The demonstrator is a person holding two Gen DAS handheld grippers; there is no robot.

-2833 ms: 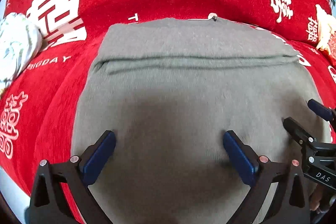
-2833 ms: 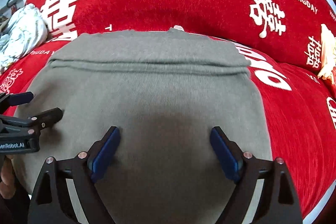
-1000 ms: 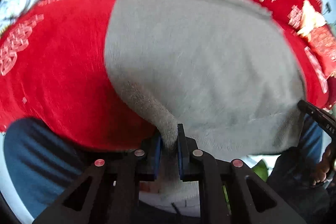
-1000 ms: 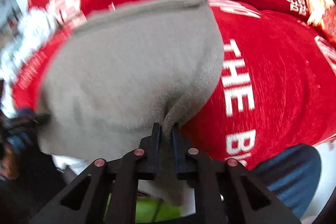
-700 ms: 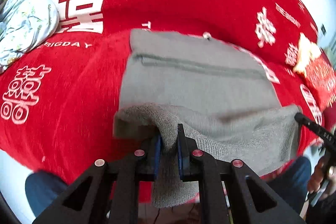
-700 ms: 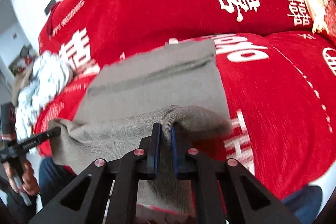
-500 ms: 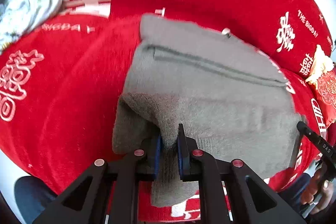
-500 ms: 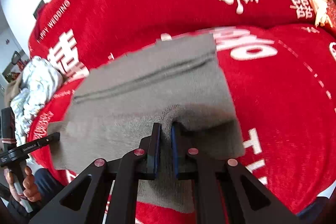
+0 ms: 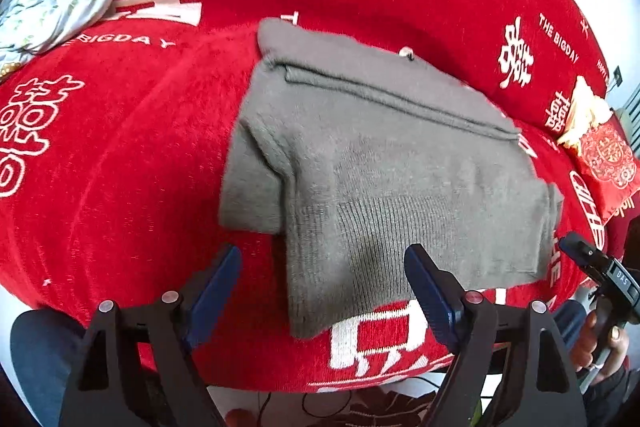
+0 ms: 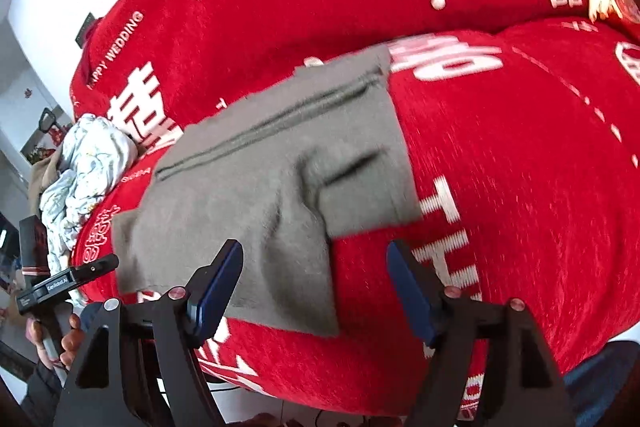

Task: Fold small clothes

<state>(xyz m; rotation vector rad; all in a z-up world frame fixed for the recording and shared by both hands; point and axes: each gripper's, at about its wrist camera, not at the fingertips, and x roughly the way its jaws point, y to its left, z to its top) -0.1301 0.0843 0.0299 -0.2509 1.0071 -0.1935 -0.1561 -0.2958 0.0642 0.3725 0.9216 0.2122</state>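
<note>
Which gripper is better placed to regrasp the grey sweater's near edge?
Probably left. Both jaws have just been opening, nothing gripped. The left gripper straddles the sweater hem; the right gripper frames only its corner and red cover.

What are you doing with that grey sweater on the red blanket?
A person is folding the grey sweater on the red blanket, with tongs in each hand. The near part has been folded up over the rest. The left tongs and right tongs have just been opening; nothing is gripped, and the sweater lies loose.
</note>
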